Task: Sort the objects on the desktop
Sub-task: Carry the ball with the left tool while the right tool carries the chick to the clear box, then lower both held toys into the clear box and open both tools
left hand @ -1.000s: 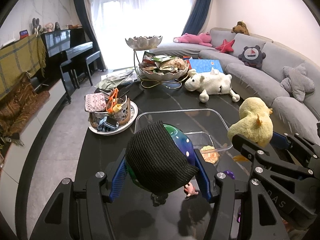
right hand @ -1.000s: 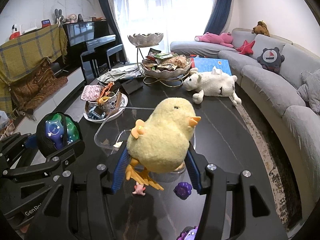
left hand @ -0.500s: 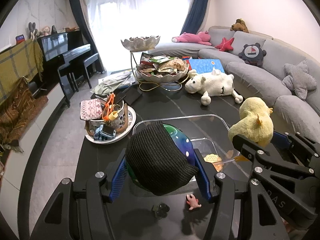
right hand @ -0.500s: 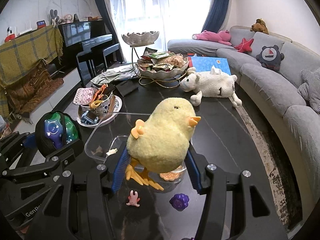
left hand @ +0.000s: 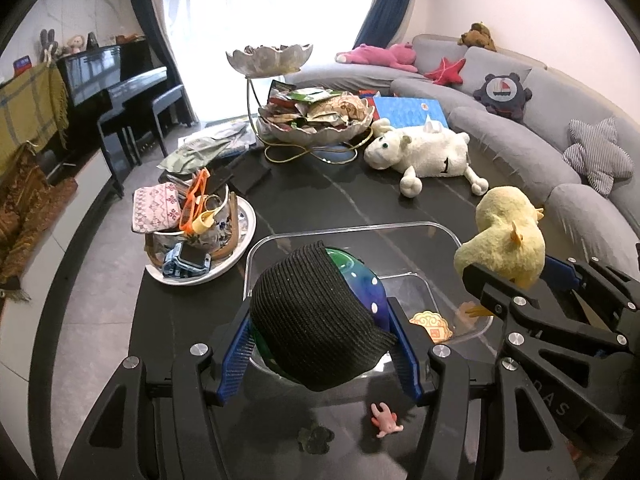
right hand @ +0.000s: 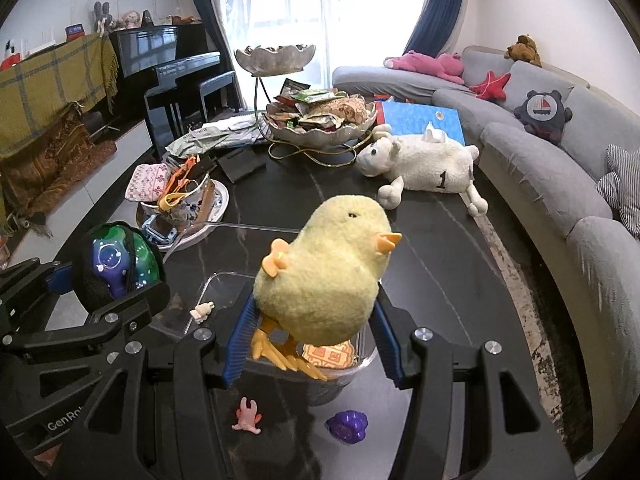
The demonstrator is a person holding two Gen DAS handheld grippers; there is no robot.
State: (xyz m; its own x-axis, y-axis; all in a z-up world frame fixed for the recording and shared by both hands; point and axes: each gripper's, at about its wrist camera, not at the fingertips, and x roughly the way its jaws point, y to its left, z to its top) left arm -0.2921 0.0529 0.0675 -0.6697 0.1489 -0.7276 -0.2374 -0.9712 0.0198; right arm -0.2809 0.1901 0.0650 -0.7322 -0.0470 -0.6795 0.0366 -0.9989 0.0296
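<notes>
My left gripper [left hand: 320, 344] is shut on a green-and-blue ball in a black knit cover [left hand: 316, 316], held above the near end of a clear plastic bin [left hand: 360, 230]. The ball also shows in the right wrist view [right hand: 120, 264]. My right gripper [right hand: 312, 336] is shut on a yellow plush chick [right hand: 324, 272], held over the bin's small inner tray [right hand: 224, 280]. The chick shows at the right of the left wrist view [left hand: 504, 240]. An orange patterned cookie toy [left hand: 432, 324] lies in the bin.
On the dark table: a pink figure [right hand: 248, 420] and a purple toy [right hand: 347, 426] near me, a plate of clutter [left hand: 192, 232] to the left, a white plush sheep [left hand: 424, 152], a tiered snack bowl [left hand: 316, 120] behind. A grey sofa [right hand: 540, 152] curves along the right.
Both grippers have moved forward with their loads, from the table's near part to over the clear bin. The small pink and purple toys now lie nearer to me.
</notes>
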